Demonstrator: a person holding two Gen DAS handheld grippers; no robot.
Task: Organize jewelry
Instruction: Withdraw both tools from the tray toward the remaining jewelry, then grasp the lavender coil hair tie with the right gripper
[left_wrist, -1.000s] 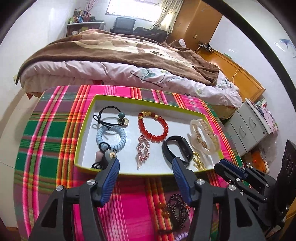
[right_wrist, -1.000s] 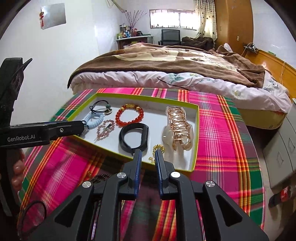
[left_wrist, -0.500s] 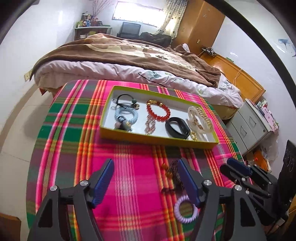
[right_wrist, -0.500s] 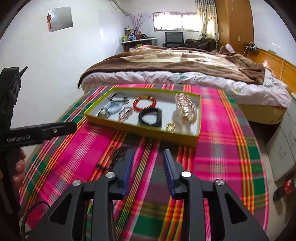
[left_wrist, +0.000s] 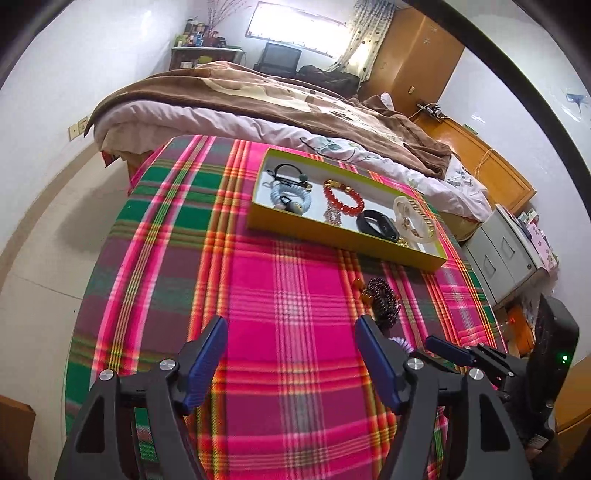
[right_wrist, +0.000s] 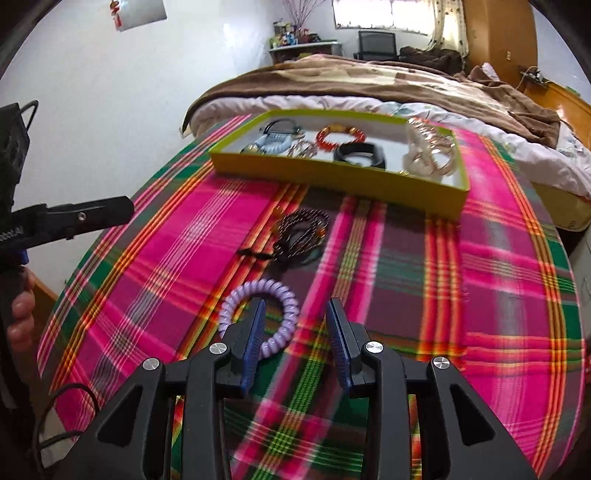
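A yellow-green tray (left_wrist: 343, 242) (right_wrist: 332, 173) on the plaid table holds hair ties, a red bead bracelet (left_wrist: 343, 197), a black band (left_wrist: 376, 225) and a clear-and-gold bangle (left_wrist: 413, 219). A dark bead bracelet (left_wrist: 382, 301) (right_wrist: 303, 230) and a purple spiral hair tie (right_wrist: 258, 314) lie on the cloth in front of the tray. My left gripper (left_wrist: 291, 362) is open and empty above the cloth. My right gripper (right_wrist: 295, 339) is open, with its left finger (right_wrist: 255, 332) over the purple hair tie. The right gripper also shows at the right of the left wrist view (left_wrist: 458, 354).
The table carries a pink, green and orange plaid cloth (left_wrist: 258, 295). A bed with a brown blanket (left_wrist: 277, 107) stands just behind the table. Grey drawers (left_wrist: 506, 254) stand to the right. The left gripper's body (right_wrist: 66, 221) juts in at the left of the right wrist view.
Both grippers have pulled back from the tray toward the near side of the table. The right gripper has opened from nearly shut and now sits over the purple hair tie.
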